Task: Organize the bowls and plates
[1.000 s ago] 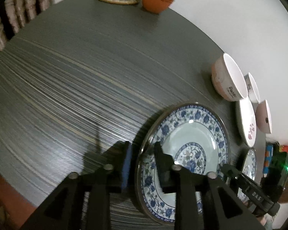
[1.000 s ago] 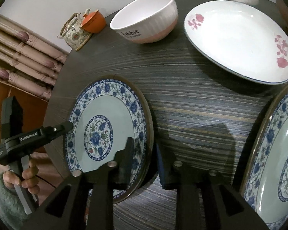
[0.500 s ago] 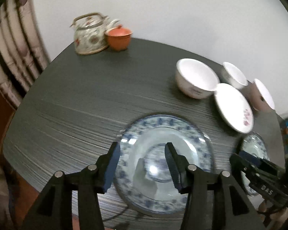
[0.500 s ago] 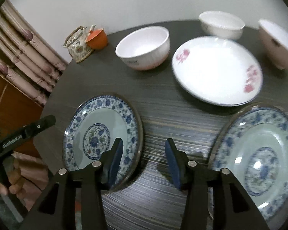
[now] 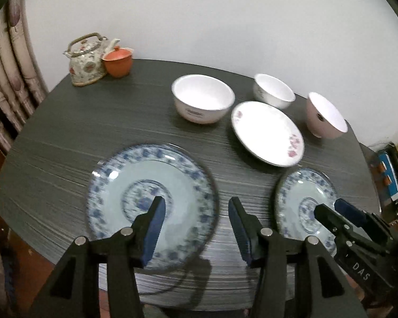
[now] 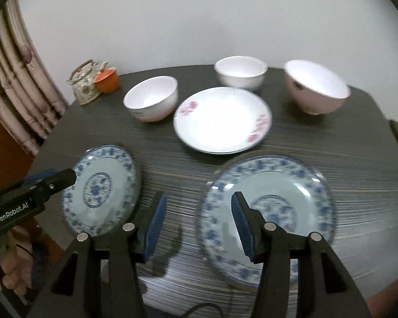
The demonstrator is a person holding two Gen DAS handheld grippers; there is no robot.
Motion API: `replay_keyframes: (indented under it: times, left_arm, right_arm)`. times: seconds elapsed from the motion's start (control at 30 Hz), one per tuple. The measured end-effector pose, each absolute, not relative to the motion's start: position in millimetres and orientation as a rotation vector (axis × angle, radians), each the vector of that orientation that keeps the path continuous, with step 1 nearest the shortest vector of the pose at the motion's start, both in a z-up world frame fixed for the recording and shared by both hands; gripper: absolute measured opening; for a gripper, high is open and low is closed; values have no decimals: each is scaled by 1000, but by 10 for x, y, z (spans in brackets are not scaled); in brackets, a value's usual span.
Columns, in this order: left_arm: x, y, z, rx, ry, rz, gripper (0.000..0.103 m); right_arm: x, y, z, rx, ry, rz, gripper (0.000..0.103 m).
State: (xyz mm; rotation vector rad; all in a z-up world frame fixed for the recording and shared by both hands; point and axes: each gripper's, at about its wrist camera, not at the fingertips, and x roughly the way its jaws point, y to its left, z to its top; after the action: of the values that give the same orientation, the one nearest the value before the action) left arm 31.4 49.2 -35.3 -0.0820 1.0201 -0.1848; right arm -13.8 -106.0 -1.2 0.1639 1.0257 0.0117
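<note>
Two blue-patterned plates lie at the table's near side: the left plate point(image 5: 135, 185) point(image 6: 111, 180) and the right plate point(image 5: 297, 198) point(image 6: 286, 185). Behind them lies a white plate with pink flowers point(image 5: 268, 132) point(image 6: 223, 119). Three white bowls stand behind it: a left bowl point(image 5: 203, 98) point(image 6: 151, 100), a middle bowl point(image 5: 273, 90) point(image 6: 240, 75) and a pinkish right bowl point(image 5: 325, 115) point(image 6: 314, 90). My left gripper point(image 5: 196, 217) is open and empty above the left plate's right rim. My right gripper point(image 6: 197, 212) is open and empty between the blue plates.
A flowered teapot point(image 5: 86, 58) point(image 6: 86, 84) and an orange lidded cup point(image 5: 118, 61) point(image 6: 107, 79) stand at the far left corner of the dark round table point(image 5: 92, 122). Curtains hang at the left. Cluttered items point(image 5: 392, 169) sit beyond the table's right edge.
Both grippers have pulled back and up from the left blue plate and opened wide. The view now takes in the whole table.
</note>
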Motion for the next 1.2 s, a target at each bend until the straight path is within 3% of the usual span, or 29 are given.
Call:
replay_keyframes:
  times: [0.77, 1.07, 1.2]
  left_arm:
    - [51, -342, -725, -22, 1105, -332, 50]
    - [298, -343, -965, -240, 1224, -481, 50]
    - [402, -339, -1014, -301, 1232, -534, 50]
  right_arm:
    - [-806, -2057, -183, 277, 1081, -142, 49]
    - [-748, -2555, -357, 458, 1135, 44, 50]
    - [-708, -2842, -550, 564, 1168, 108, 45]
